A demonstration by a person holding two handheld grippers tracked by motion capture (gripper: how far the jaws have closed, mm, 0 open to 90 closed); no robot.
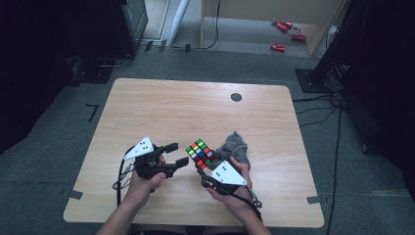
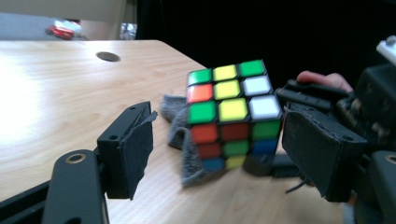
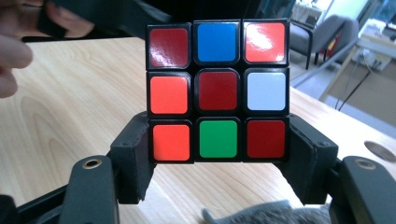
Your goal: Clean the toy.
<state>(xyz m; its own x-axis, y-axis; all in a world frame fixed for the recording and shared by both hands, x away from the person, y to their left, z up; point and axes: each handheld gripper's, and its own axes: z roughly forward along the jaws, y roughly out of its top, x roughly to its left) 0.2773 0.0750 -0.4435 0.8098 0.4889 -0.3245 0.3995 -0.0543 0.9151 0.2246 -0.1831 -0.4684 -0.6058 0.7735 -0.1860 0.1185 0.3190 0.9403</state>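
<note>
Scrambled cube (image 1: pixel 201 154), lifted above table

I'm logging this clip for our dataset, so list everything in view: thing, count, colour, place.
puzzle cube: one, mixed colour stickers on black, held above the table's near middle between the right tool's pads.
cloth: one, grey, crumpled on the table just right of the cube.
table: one, light wood, centre of the high view.
table hole: one, dark, far right part of the tabletop.
red items: several, on the floor beyond the table; too small to identify.
tape pieces: two, grey, on the floor at the table's near corners.
left tool: one, black, jaws open, beside the cube.
right tool: one, black, shut on the cube's bottom layer.
hands: two, at the near edge.
</note>
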